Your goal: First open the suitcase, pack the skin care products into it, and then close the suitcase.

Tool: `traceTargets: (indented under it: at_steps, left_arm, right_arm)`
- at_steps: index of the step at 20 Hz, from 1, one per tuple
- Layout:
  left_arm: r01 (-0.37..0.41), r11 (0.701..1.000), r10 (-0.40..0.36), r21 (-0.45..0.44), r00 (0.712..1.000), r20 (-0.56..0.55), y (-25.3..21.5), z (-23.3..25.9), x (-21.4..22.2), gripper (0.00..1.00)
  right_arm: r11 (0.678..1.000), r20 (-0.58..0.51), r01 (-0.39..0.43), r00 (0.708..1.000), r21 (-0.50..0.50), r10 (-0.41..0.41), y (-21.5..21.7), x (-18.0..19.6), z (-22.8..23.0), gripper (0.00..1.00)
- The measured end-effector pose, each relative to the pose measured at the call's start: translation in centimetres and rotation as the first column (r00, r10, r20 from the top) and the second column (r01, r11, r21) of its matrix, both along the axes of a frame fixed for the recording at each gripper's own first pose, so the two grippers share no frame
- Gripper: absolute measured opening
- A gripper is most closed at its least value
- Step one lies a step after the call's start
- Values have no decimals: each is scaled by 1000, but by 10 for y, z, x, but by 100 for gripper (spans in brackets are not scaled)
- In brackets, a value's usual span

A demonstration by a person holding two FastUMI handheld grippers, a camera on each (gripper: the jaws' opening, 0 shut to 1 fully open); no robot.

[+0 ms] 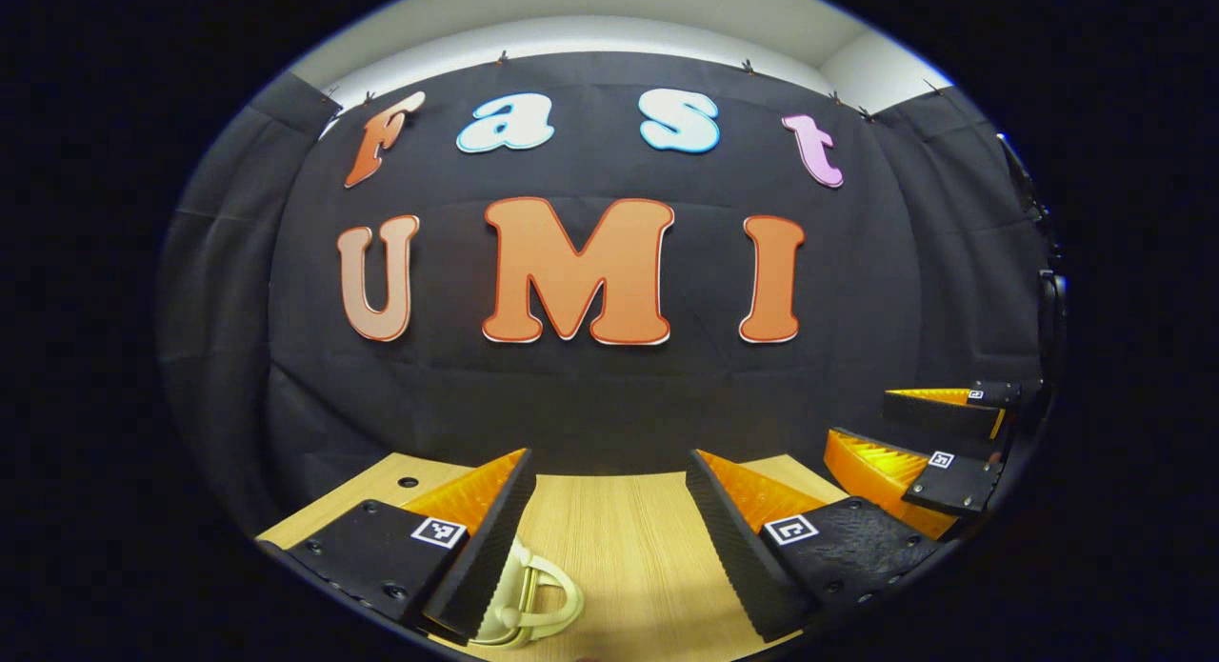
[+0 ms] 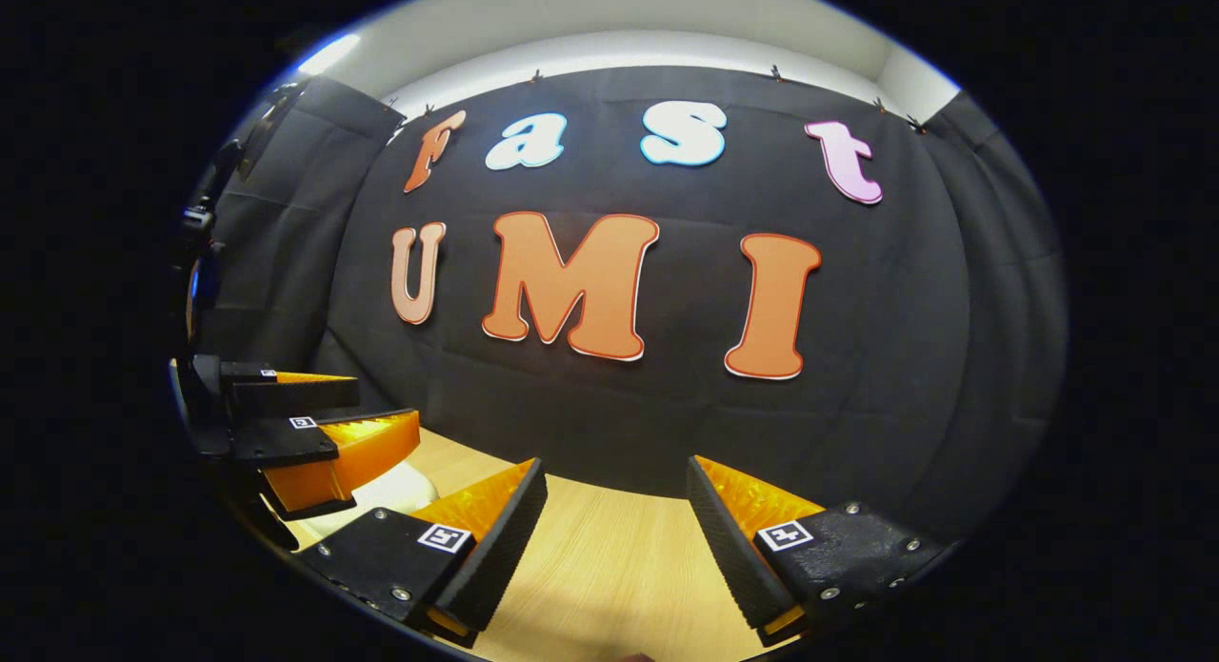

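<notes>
Suitcase handle (image 1: 529, 595) lies by the left gripper (image 1: 609, 495); both it and the right gripper (image 2: 617, 505) gape above the wooden table (image 1: 619, 548).

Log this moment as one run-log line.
phase: start | left gripper: open, raised over table | right gripper: open, empty | cream handle: beside left finger, untouched

Down at the bottom rim of the left gripper view, a cream looped handle (image 1: 533, 595) pokes out from behind the left gripper's (image 1: 609, 538) own finger, and whatever it belongs to is cut off by the edge. In the right gripper view, a pale rounded thing (image 2: 395, 491) sits mostly hidden behind the left gripper (image 2: 314, 424), too little showing to tell what it is.
</notes>
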State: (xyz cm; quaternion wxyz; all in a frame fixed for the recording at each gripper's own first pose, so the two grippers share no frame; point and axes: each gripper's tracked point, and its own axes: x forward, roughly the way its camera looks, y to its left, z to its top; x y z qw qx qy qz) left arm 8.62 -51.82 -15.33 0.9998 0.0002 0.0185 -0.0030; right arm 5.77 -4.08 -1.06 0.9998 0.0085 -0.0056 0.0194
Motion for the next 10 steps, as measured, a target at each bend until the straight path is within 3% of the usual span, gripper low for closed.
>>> traceTargets:
  at_steps: [2, 3, 4, 10]
  left_arm:
    - [3, 1000, -3, 13, 1000, 7, -4, 2, -3, 100]
    - [-1, 1000, 1, 24, 1000, 11, -4, 3, -4, 94]
    - [1, 1000, -1, 31, 1000, 16, -6, 4, -6, 100]
    - [2, 996, -10, 87, 996, 86, -11, 16, -9, 97]
  right_arm:
    - [1000, 11, -13, 1000, -3, 14, 3, -4, 2, 94]
    - [1000, 12, -24, 1000, -2, 24, 5, -5, 1, 94]
    - [1000, 12, -31, 999, -5, 31, 6, -6, 0, 95]
    - [1000, 24, -17, 1000, -18, 18, -1, -9, -1, 95]
